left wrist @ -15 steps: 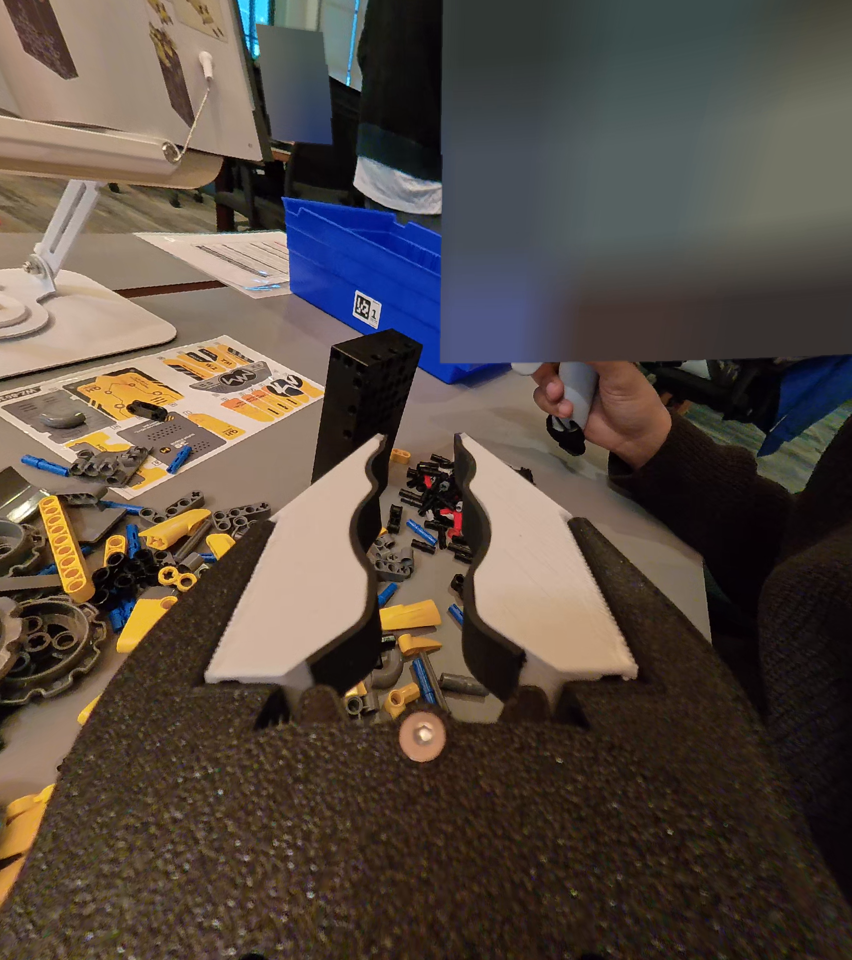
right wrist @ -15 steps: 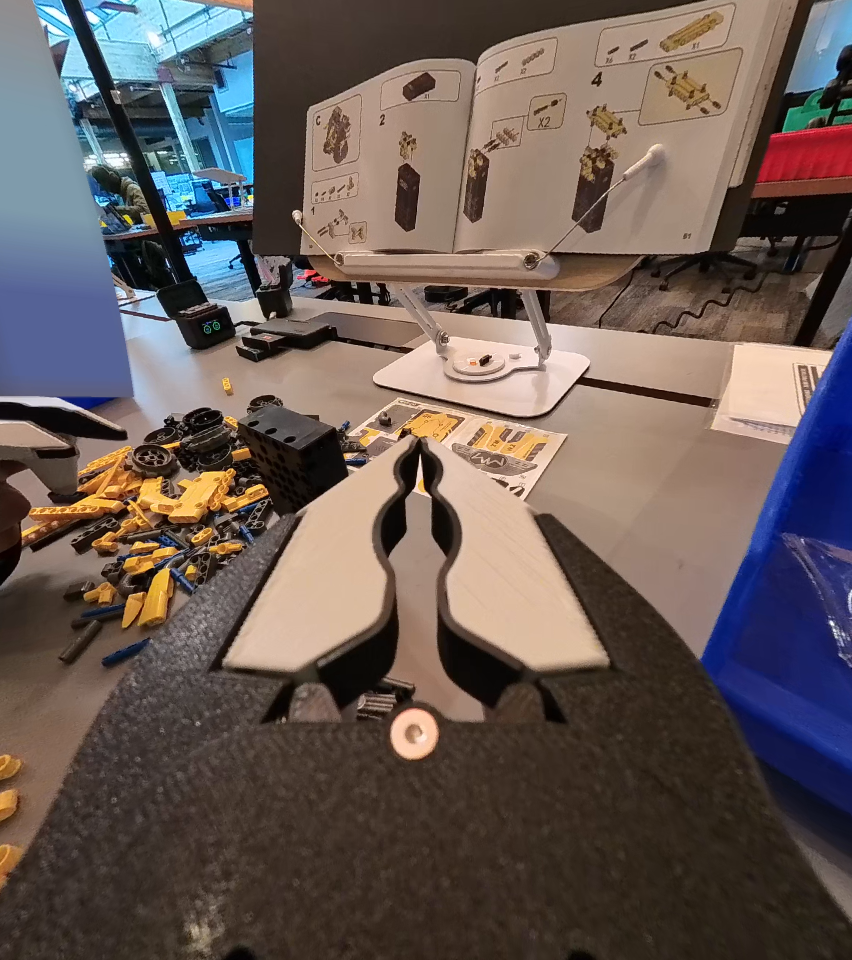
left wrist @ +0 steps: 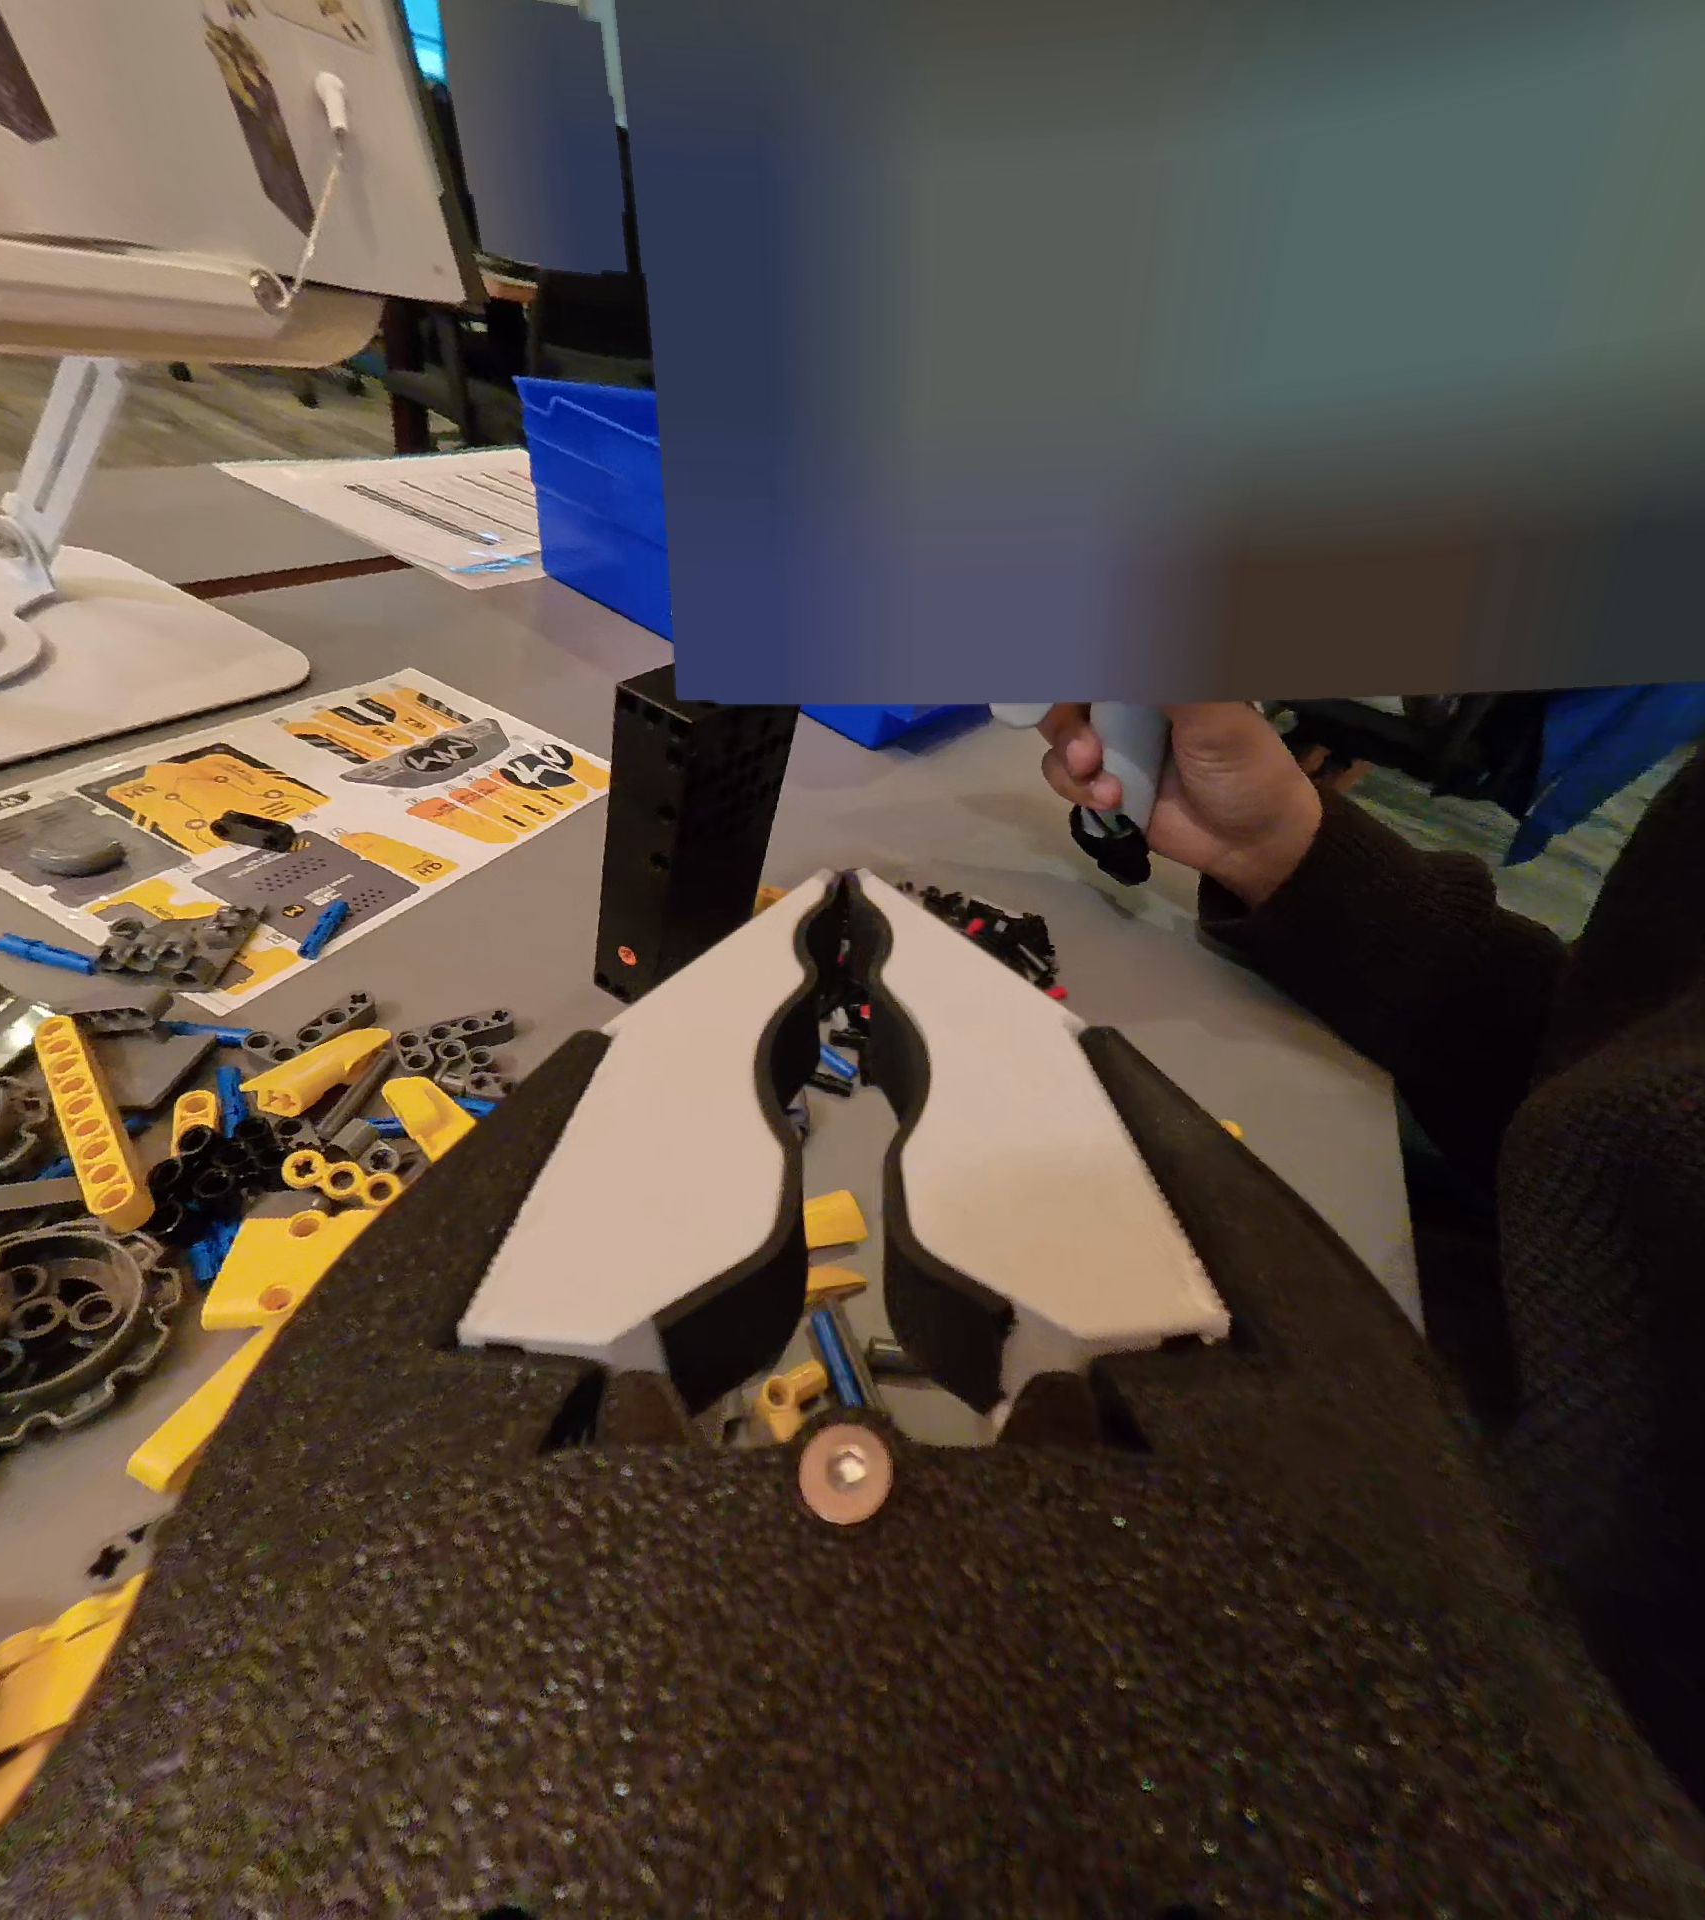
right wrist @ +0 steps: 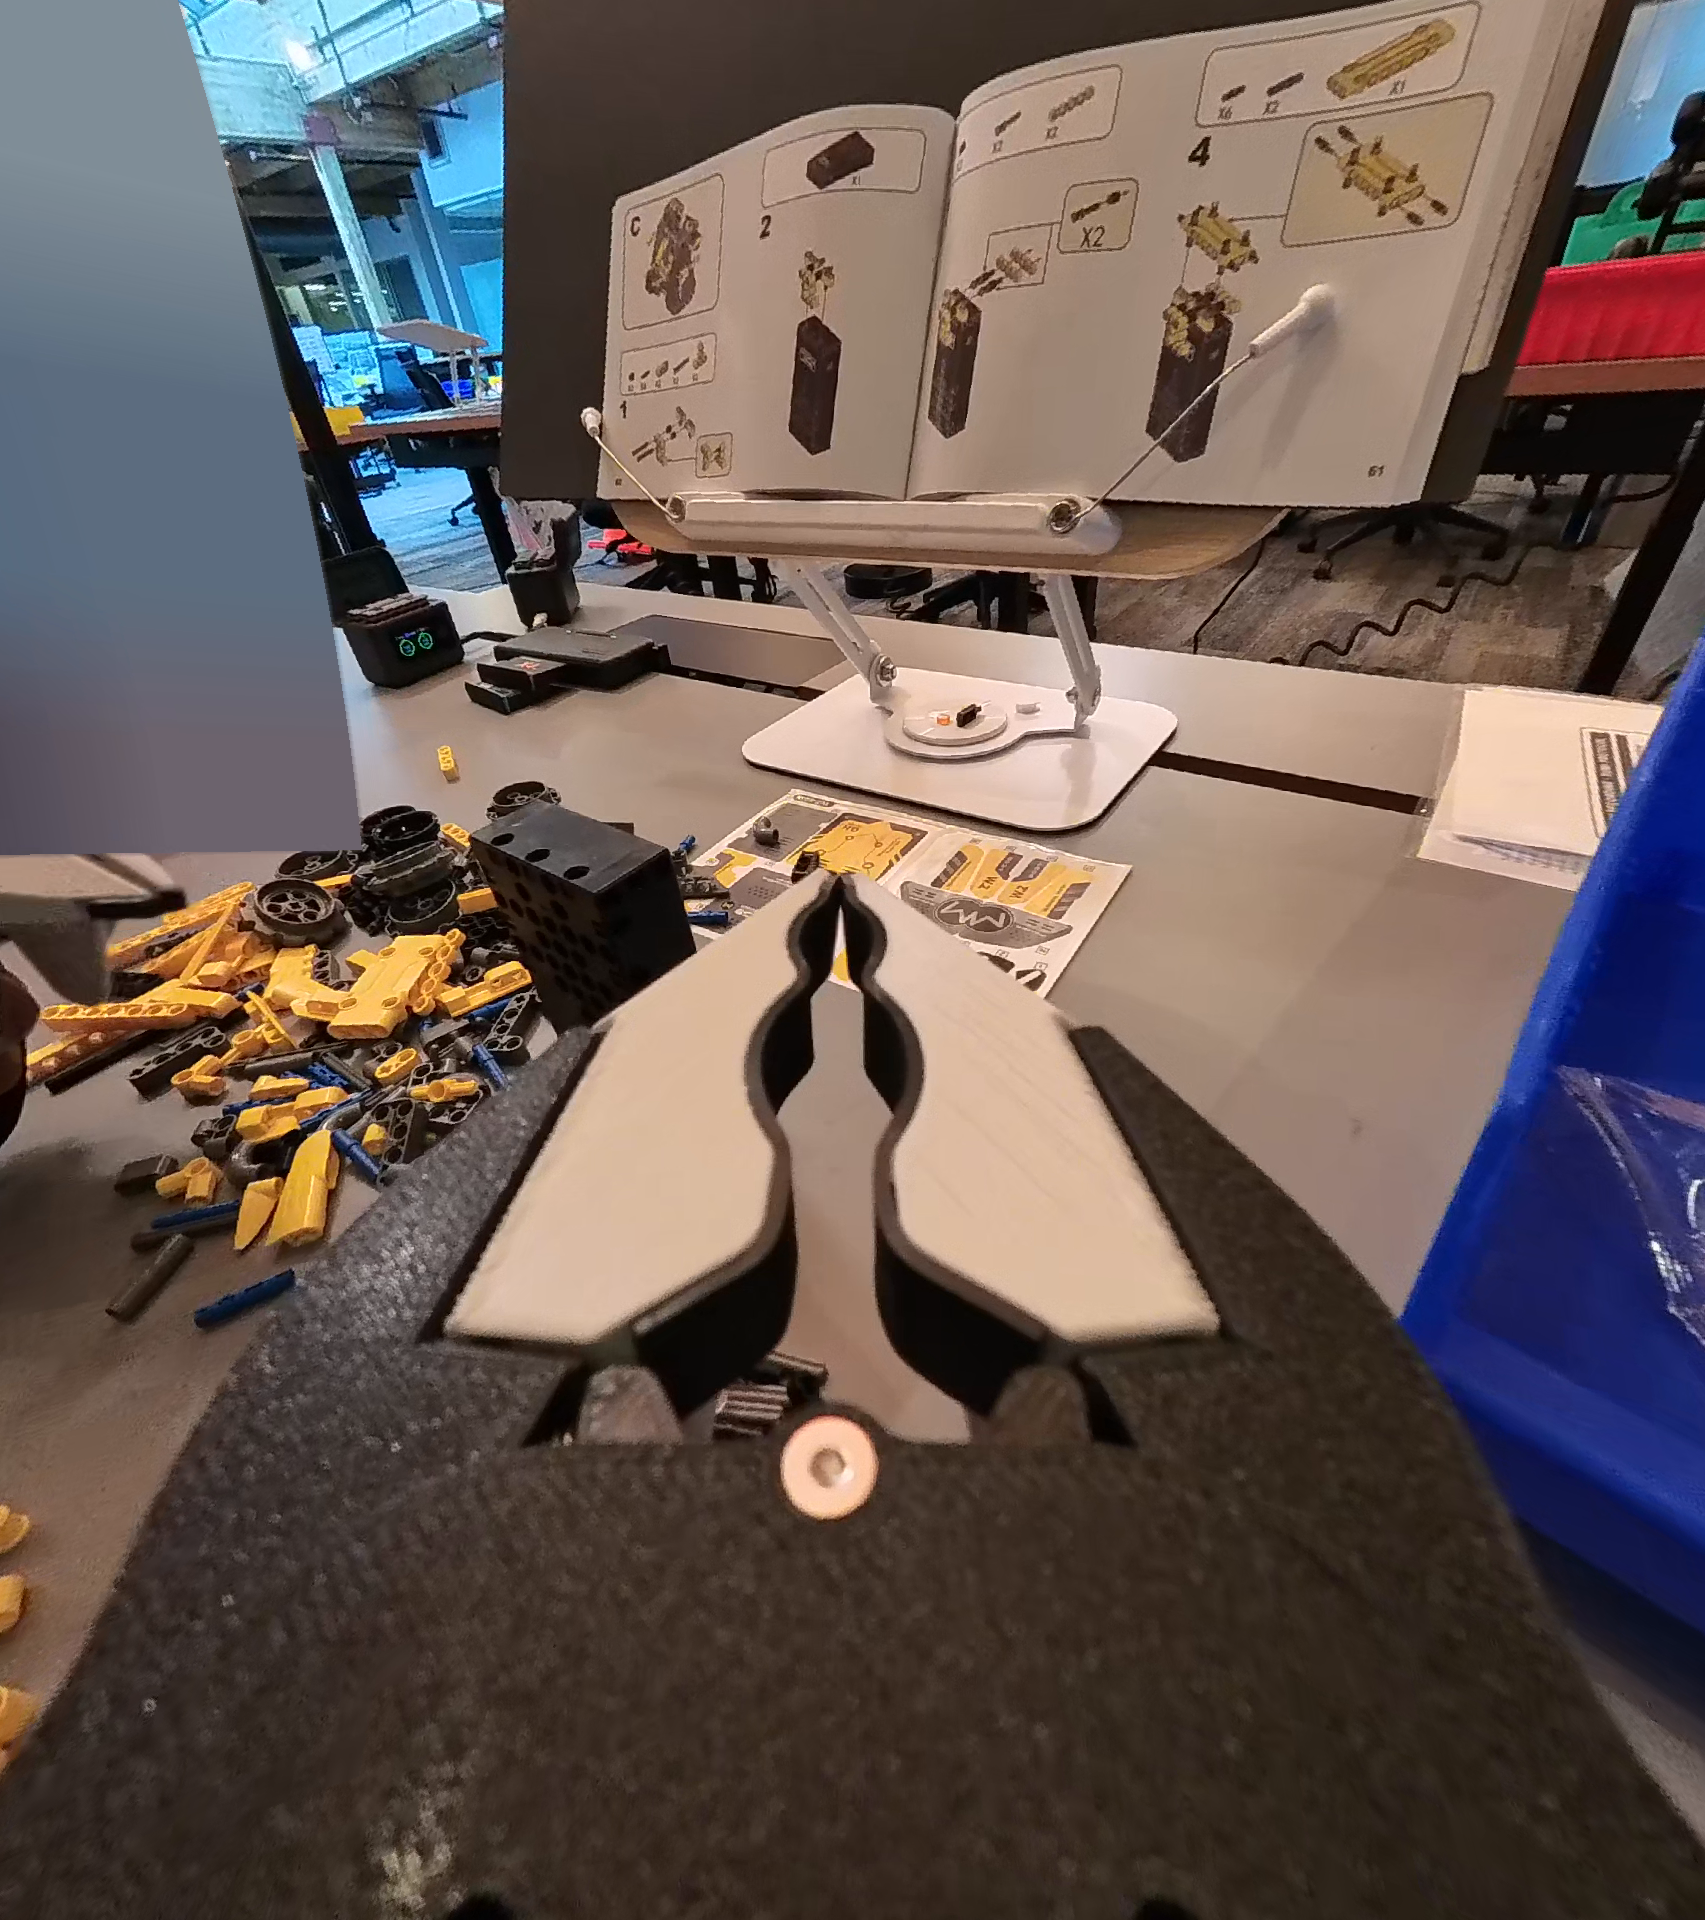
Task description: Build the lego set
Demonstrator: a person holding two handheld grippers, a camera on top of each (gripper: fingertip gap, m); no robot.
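Both claws are pinched together at the tips with nothing between them. Left claw (left wrist: 843, 883) hangs over the scatter of small black pins (left wrist: 983, 925), close beside the tall black perforated block (left wrist: 687, 831) standing upright on the grey counter (left wrist: 1191, 997). Right claw (right wrist: 837, 883) hovers above bare counter, the sticker sheet (right wrist: 983, 904) just past its tips and the same black block off to its left.

Room to move: open grey counter runs ahead of the right claw toward the white book stand (right wrist: 962, 748). The blue bin (right wrist: 1658, 1039) walls off its right side, and the heap of yellow and black building pieces (right wrist: 308, 1018) crowds its left. From the left claw's side, the counter edge falls away at the right, near a dark sleeve.

Only the left view shows a hand (left wrist: 1191, 790) gripping a grey handle, plus the grey gear wheels (left wrist: 48, 1330). Only the right view gives the open instruction booklet (right wrist: 1035, 291) face-on, a clear plastic bag (right wrist: 1700, 1226) inside the bin, and black devices (right wrist: 567, 660) at the far edge.
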